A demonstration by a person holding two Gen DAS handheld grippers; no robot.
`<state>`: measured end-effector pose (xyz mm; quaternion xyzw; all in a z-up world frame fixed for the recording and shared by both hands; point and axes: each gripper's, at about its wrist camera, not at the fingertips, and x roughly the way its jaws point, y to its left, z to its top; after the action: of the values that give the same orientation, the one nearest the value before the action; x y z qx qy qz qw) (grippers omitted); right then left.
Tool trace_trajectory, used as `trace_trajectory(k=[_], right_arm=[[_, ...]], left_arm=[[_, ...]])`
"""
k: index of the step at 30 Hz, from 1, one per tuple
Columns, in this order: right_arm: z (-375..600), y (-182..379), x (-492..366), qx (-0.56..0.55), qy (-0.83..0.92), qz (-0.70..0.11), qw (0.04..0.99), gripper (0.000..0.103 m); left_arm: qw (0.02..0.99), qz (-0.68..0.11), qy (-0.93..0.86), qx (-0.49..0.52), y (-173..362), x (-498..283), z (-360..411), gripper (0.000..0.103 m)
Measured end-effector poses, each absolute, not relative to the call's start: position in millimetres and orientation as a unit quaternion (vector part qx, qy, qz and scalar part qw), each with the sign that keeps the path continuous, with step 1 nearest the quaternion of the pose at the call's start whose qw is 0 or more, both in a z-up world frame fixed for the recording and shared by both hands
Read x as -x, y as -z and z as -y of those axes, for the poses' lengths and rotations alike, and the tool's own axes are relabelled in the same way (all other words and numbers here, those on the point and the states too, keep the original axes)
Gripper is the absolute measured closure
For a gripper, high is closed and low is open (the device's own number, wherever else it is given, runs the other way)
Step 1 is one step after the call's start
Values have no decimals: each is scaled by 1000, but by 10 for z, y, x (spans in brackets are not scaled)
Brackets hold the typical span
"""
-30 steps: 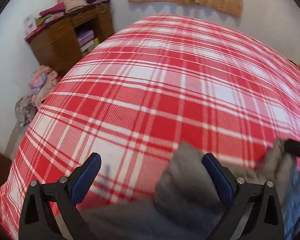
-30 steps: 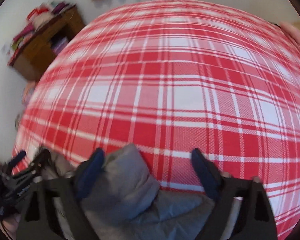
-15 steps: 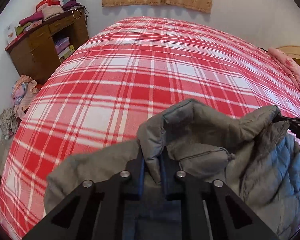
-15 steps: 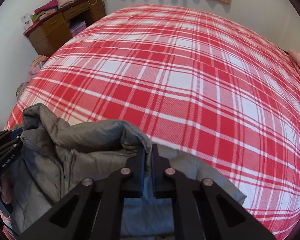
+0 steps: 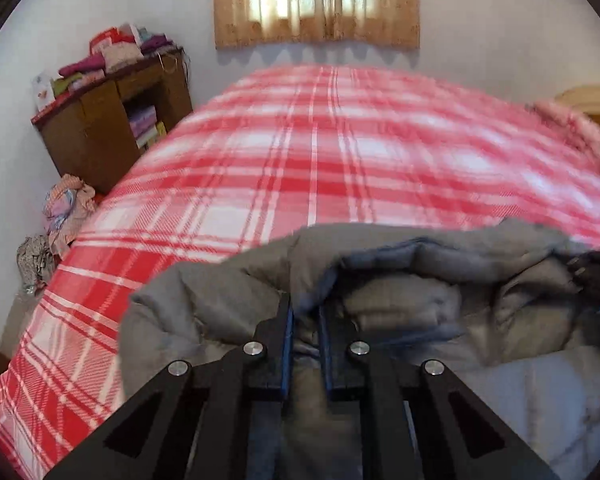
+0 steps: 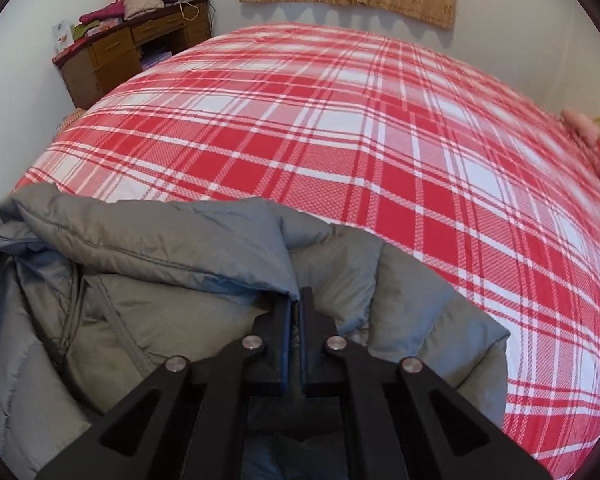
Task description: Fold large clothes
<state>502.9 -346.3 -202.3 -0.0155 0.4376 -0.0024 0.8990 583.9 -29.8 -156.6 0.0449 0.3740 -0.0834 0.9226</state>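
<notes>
A grey padded jacket (image 5: 420,304) (image 6: 152,288) with a bluish lining lies bunched at the near edge of a bed with a red and white plaid cover (image 5: 320,168) (image 6: 360,152). In the left wrist view my left gripper (image 5: 306,312) is shut on a fold of the jacket's edge, lifting it. My right gripper (image 6: 294,300) is shut on another fold of the same edge further right. The right gripper's black tip (image 5: 596,272) shows at the right rim of the left wrist view, where the stretched edge ends.
A brown wooden desk (image 5: 108,128) (image 6: 112,56) piled with clothes stands at the far left by the wall. Loose clothes (image 5: 66,208) lie on the floor beside the bed. A pink pillow (image 5: 580,136) lies at the far right. A curtained window (image 5: 316,0) is behind.
Both grippers went from open to shut on the jacket's edge, then raised it. The jacket edge now hangs stretched between them, higher over the bed than half a second ago.
</notes>
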Motion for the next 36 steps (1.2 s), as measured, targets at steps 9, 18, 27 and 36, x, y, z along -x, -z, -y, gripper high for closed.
trace_trajectory(k=[9,18,27,36], right_arm=[[3459,1999,-4988,26,-1,-430,902,99],[3678,1620,-4755,16,-3,-416,909,79],[3406,1405,-5200,-65,-5,-379,923,74],[3280,1981,-5250,-71,-16,-405,911,74]], left_arm=[[953,-302,-18,-19,1103,-6037,131,8],[926,-355,-40,-121,1655,-6069,383,8],[945,-319,70,-32,1092,-6134,750,7],[908,-414,66,10,1994,-6307,704,8]])
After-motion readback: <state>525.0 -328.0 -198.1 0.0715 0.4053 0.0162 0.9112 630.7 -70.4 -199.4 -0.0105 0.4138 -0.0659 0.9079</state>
